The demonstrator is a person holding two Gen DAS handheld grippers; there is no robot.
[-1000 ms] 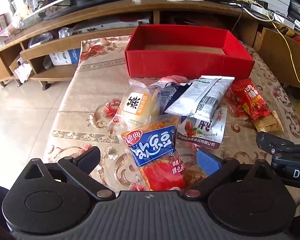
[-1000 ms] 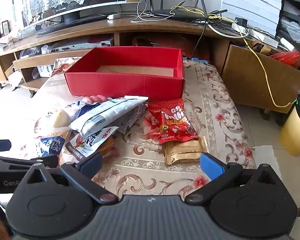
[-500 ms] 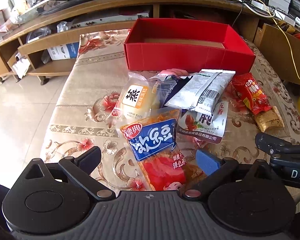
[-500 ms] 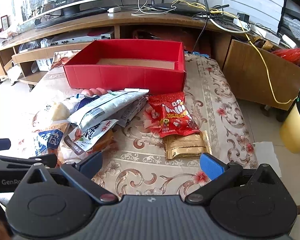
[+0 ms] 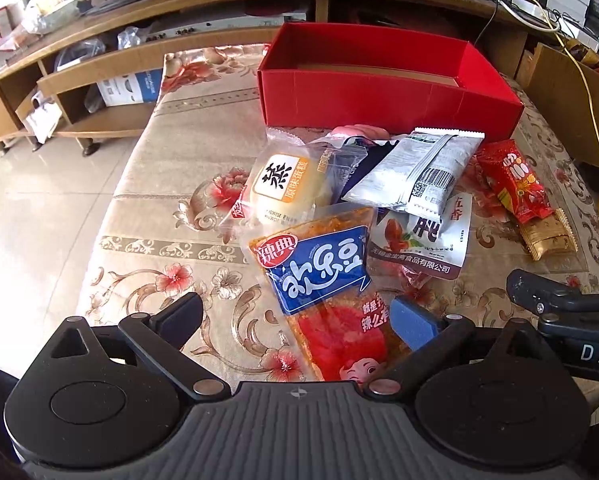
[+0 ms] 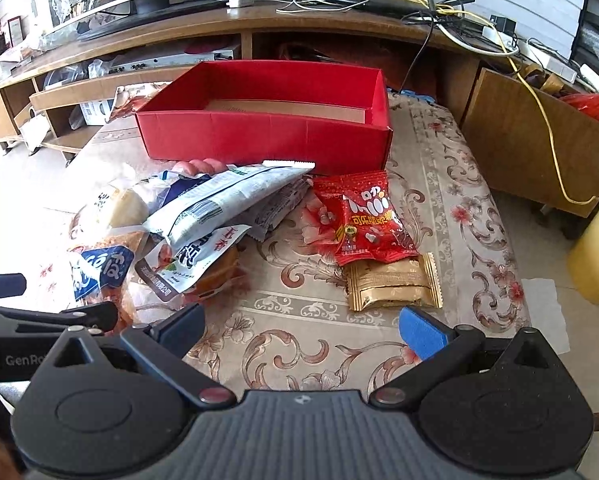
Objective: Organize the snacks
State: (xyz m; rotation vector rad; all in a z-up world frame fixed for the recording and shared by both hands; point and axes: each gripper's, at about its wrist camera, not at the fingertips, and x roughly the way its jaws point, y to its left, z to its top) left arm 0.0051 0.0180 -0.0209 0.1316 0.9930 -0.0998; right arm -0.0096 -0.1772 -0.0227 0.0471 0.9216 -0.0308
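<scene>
Snacks [image 5: 363, 200] heaped on the counter [image 6: 431, 200] just before the red box [image 5: 383, 98], lower packets half hidden by upper ones, box floor bare, left hand-held gripper [image 5: 295, 316] and right hand-held gripper [image 6: 303, 326] both wide open, empty.

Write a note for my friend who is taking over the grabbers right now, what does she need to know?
Left gripper: open, holding nothing, over the blue and red packet.
Right gripper: open, holding nothing, just short of the gold packet.
Red box: at the far end of the table, no snacks visible inside.
Snacks: piled on the flowered cloth in front of the box; the red packet and gold packet lie to the right.
Done: nothing boxed yet.
Left: probably move every snack into the box.
</scene>
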